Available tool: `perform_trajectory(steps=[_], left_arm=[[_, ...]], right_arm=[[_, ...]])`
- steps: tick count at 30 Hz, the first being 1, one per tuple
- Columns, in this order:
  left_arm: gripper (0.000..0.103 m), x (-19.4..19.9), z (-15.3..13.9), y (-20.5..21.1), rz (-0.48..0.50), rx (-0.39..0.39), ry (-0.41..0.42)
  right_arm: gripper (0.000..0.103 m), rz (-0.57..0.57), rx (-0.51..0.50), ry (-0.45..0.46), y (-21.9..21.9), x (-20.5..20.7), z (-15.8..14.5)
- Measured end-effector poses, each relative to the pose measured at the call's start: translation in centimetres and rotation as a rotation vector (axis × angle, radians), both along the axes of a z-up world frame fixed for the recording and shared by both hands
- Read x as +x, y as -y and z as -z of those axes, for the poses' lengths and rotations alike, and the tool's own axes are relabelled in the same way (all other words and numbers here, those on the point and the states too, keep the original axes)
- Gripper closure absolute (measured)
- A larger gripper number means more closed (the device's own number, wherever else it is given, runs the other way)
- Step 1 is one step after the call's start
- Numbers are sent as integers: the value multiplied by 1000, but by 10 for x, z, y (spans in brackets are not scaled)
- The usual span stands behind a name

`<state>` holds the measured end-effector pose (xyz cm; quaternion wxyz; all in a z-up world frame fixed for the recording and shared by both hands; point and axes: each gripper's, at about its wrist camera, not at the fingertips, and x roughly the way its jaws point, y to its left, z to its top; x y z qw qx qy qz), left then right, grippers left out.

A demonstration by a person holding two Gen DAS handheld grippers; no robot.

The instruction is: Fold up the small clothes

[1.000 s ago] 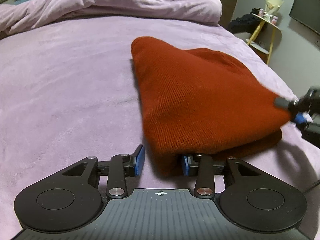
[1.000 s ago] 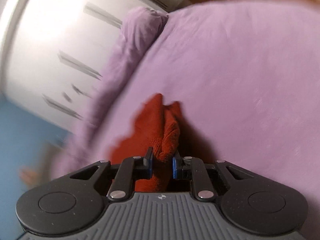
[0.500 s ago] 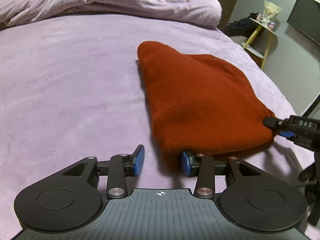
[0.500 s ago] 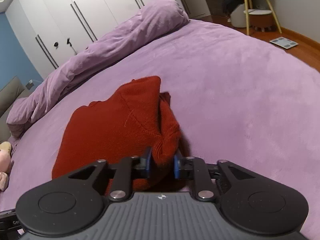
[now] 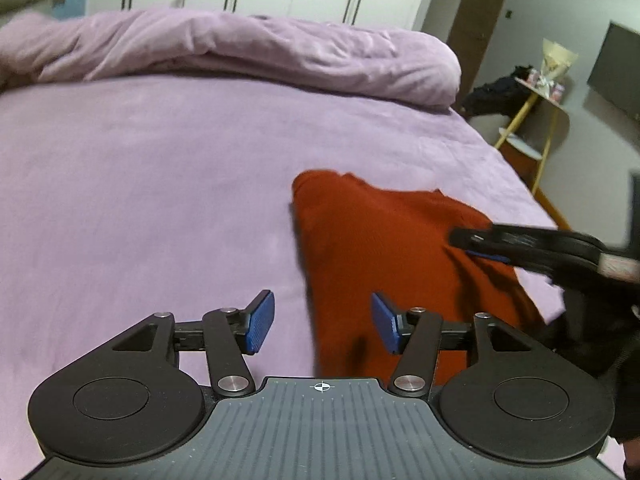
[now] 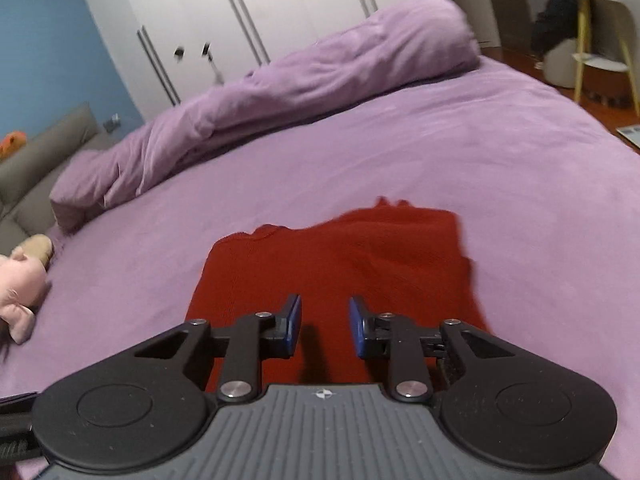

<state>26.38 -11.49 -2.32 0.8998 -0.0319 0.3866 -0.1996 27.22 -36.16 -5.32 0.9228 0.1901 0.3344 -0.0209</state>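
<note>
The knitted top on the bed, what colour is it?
Rusty red all over, no pattern. The knitted top shows best in the right wrist view.

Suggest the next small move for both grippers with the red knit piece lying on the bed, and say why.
Probably lift both clear and back off. The left gripper and the right gripper are both open with nothing pinched, and the red knit garment lies folded on the purple bedspread. Its far edge looks a bit uneven, so a light straightening tug there might come first.

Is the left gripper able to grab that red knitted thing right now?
Probably yes. The left gripper is open, the red garment's near edge lies between its fingers, and nothing blocks it; the right gripper is open over the other side.
</note>
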Motion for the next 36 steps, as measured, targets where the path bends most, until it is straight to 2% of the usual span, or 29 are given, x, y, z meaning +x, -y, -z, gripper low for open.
perform_trajectory(steps=[2, 5, 6, 9, 12, 14, 17, 19, 22, 29, 32, 33, 36], left_arm=[[37, 12, 1, 18, 19, 19, 21], [37, 34, 9, 46, 23, 43, 27], [37, 41, 13, 54, 18, 42, 27], [36, 61, 27, 75, -15, 27, 45], [31, 73, 42, 86, -52, 34, 61], [27, 75, 48, 92, -66, 43, 83], [23, 76, 57, 99, -60, 65, 110], [21, 75, 62, 100, -61, 66, 126], [20, 76, 67, 99, -73, 48, 130], [19, 81, 64, 92, -78, 35, 87], [19, 87, 57, 83, -62, 14, 38], [19, 90, 55, 79, -58, -1, 15], [19, 102, 51, 69, -76, -32, -33]], right_arm=[[79, 3, -46, 0, -1, 21, 5], [84, 13, -67, 9, 6, 35, 16], [90, 20, -73, 17, 12, 37, 19], [90, 95, -119, 40, 28, 39, 30], [90, 184, -31, 99, 51, 24, 47], [90, 258, -9, 135, 61, 13, 56], [90, 325, 107, 170, 80, 3, 71], [90, 325, 114, 189, 81, 0, 76], [90, 316, 64, 197, 76, 1, 79], [88, 308, 23, 169, 73, 8, 71], [80, 289, -5, 129, 66, 14, 61], [69, 264, -11, 114, 64, 17, 56], [67, 195, -76, 46, 52, 26, 35]])
